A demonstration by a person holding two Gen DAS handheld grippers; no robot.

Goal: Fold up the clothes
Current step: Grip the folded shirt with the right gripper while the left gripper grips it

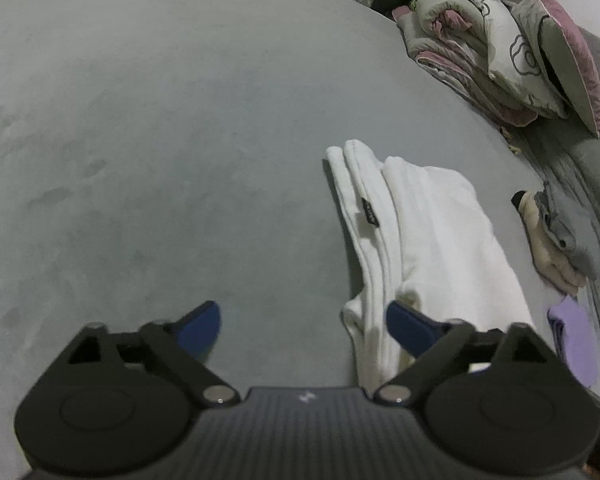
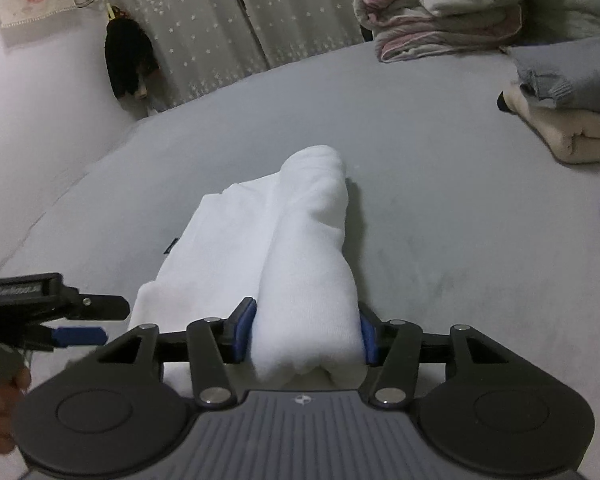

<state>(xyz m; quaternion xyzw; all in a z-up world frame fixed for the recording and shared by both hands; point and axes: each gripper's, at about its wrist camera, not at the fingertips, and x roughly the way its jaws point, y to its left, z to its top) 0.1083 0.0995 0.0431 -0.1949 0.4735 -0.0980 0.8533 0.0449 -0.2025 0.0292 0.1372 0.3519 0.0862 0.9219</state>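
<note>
Two views, one white garment [image 1: 432, 236].

Left wrist view: the left claw [image 1: 304, 330] hangs released, its blue pads wide apart with nothing between them. Its right pad [image 1: 408, 332] overlaps the near end of the garment, though contact cannot be told; the left pad [image 1: 200, 328] is over bare grey bed [image 1: 160, 140]. The garment lies at about 1 o'clock from this claw, its long axis running from 6 toward 12 o'clock, folded into narrow lengthwise panels with a small dark tag [image 1: 369, 212] on the left one. The cloth looks soft, thick and matte; the sheet below is smooth and faintly mottled. A quilt [image 1: 480, 52] sits at 1 o'clock, a stack [image 1: 556, 248] of folded clothes at 3 o'clock.

Right wrist view: the right claw [image 2: 306, 332] is clenched on the near end of the garment's rolled right part, a pad pressed on each flank. The roll runs straight out toward 12 o'clock, plump and rounded; a flatter panel lies beside it at 11 o'clock. The left claw shows at 9 o'clock, beside the flat panel.

Judgement: the right hand has the grip, so the next fold along the long axis probably depends on it.
</note>
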